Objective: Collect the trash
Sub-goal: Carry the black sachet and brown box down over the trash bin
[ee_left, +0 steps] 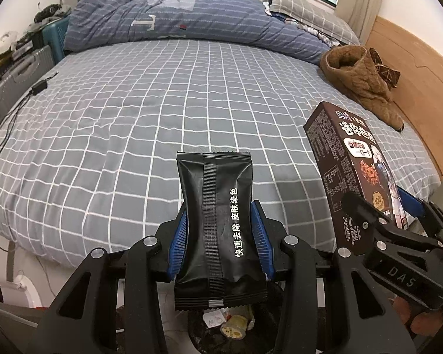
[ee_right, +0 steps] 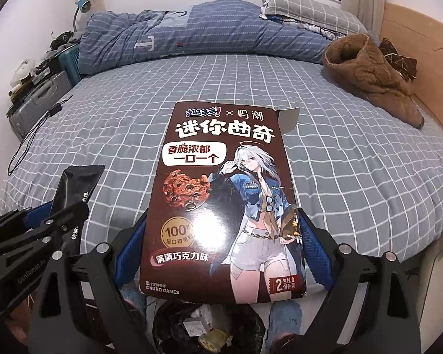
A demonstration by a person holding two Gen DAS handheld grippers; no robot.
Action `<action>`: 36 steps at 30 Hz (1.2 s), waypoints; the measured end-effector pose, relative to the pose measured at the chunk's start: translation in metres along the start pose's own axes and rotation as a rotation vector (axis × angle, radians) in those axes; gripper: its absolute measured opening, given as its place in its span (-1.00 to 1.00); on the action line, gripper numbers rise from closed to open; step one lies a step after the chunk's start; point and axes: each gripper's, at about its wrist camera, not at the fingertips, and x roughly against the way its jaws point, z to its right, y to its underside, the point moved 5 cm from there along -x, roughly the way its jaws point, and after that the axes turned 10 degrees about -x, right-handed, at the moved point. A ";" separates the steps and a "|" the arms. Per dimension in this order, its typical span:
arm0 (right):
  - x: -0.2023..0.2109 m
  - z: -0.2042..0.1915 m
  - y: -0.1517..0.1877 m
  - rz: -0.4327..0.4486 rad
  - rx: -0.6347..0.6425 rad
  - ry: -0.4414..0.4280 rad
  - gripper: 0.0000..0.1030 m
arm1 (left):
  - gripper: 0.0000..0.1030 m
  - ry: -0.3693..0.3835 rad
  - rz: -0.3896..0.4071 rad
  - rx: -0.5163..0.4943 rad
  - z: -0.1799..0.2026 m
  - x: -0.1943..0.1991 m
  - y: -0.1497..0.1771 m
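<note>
While both loads are being carried over the bed's edge, the black sachet (ee_left: pixel 218 230) is being clamped upright by the left gripper (ee_left: pixel 220 242), the cookie box (ee_right: pixel 221 206) by the right gripper (ee_right: pixel 221 253); the bin (ee_right: pixel 165 324) is lying directly below both.

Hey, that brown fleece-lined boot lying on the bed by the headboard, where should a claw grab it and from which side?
Probably the brown boot at its cuff, around the open fleece-lined mouth. It lies on its side with the opening facing the blue duvet, so come from above on that side and pinch the rim. Both claws are full now: left claw holds the black sachet, right claw the cookie box.
</note>
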 end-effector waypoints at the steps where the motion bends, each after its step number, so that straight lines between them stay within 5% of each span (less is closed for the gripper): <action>1: 0.003 0.000 0.002 0.001 0.000 0.000 0.69 | -0.21 0.001 0.001 -0.001 0.001 0.003 0.002; 36: 0.060 0.031 0.118 -0.025 -0.009 0.041 0.69 | -0.21 0.051 -0.034 -0.016 0.046 0.034 0.112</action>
